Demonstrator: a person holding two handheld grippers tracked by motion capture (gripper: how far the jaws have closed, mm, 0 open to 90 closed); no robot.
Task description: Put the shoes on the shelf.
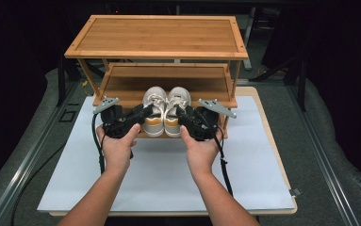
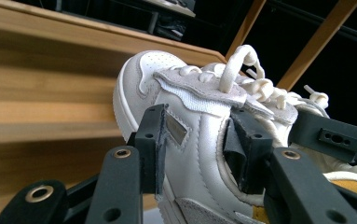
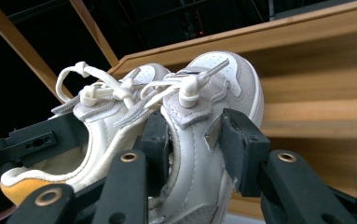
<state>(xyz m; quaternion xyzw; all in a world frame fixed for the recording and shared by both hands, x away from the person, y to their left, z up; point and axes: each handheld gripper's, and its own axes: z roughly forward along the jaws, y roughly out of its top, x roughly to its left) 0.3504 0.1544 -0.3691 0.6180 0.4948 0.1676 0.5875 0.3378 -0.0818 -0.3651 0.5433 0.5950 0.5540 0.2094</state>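
A pair of white sneakers with cream laces and mustard heel linings sits side by side at the front of a bamboo shoe rack [image 1: 159, 35], toes pointing in. My left gripper [image 1: 146, 113] is shut on the side wall of the left sneaker [image 1: 153, 110]. In the left gripper view its pads clamp that sneaker [image 2: 139, 79] across the collar. My right gripper [image 1: 182, 114] is shut on the right sneaker [image 1: 176, 108], and its pads squeeze that sneaker [image 3: 223, 74] near the tongue. I cannot tell whether the soles rest on a shelf.
The rack's middle shelf [image 1: 164, 77] lies bare behind the sneakers, under the wide top shelf. The rack stands on a white mat [image 1: 168, 174] covering a wooden tabletop [image 1: 282, 165]. Grey floor and dark stands surround the table. Cables trail from both grippers.
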